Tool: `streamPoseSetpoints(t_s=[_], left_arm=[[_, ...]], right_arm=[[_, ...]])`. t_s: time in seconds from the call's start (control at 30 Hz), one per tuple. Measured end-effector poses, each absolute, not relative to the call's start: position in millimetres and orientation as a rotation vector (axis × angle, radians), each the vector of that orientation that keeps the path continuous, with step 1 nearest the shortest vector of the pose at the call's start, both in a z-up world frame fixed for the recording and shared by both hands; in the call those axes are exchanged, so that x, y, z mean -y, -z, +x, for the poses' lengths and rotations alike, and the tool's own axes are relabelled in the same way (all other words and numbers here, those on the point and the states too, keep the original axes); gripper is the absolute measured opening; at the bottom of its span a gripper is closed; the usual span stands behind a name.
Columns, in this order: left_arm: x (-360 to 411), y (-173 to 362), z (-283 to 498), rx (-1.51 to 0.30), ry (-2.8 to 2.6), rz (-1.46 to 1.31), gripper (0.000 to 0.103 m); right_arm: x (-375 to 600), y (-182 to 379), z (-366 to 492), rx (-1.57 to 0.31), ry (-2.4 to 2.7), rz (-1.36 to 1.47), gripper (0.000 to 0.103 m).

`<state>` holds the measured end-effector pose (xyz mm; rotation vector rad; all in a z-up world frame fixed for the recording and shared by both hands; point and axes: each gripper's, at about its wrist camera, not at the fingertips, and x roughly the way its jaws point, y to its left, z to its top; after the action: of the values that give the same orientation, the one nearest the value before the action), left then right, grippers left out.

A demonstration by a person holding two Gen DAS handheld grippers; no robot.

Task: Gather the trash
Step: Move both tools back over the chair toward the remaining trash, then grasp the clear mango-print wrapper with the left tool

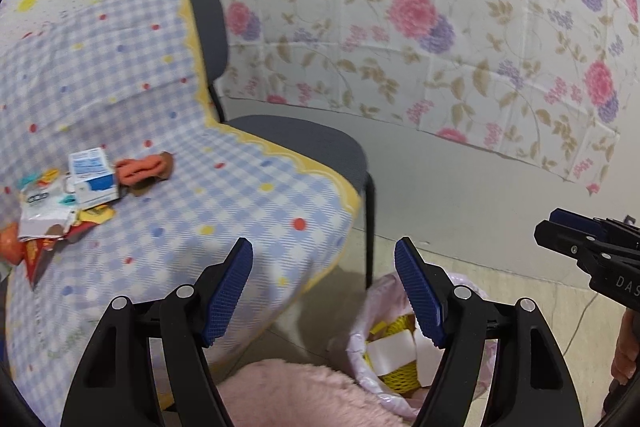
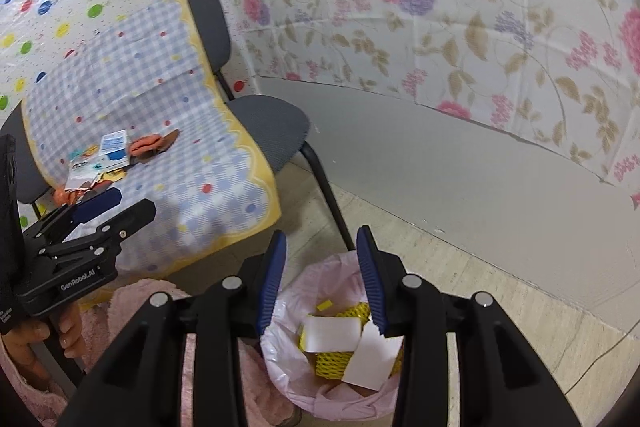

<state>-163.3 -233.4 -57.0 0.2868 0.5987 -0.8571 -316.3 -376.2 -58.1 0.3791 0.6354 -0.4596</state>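
Observation:
A pile of trash lies on the checkered cloth over a chair: a white and blue carton, an orange peel, and crumpled wrappers. The carton and peel also show in the right wrist view. A bin with a pink bag stands on the floor and holds yellow foam net and white paper. My left gripper is open and empty, above the cloth's edge and the bin. My right gripper is open and empty, right over the bin.
The dark grey chair stands against a floral wall covering. The blue checkered cloth drapes over it. A pink fluffy fabric is at the bottom. The left gripper shows in the right view, the right gripper in the left view.

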Motion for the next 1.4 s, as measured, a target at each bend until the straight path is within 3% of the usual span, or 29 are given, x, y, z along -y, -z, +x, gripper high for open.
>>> streamPoseSetpoints(t_s=[0.73, 0.8, 0.93, 1.07, 1.4], left_arm=[[55, 22, -63, -0.600, 0.378, 0.107, 0.077], [43, 19, -55, -0.601, 0.344, 0.094, 0.079], [24, 17, -40, -0.599, 0.295, 0.078, 0.085], [8, 14, -15, -0.610, 0.252, 0.042, 0.086], [7, 22, 44, -0.646, 0.232, 0.003, 0.084]], right_arm=[[270, 3, -157, -0.591, 0.097, 0.164, 0.037], [262, 1, -142, -0.587, 0.073, 0.158, 0.039], [253, -4, -118, -0.573, 0.044, 0.150, 0.055], [245, -9, -92, -0.560, 0.030, 0.138, 0.059], [237, -10, -14, -0.545, 0.009, 0.121, 0.059]])
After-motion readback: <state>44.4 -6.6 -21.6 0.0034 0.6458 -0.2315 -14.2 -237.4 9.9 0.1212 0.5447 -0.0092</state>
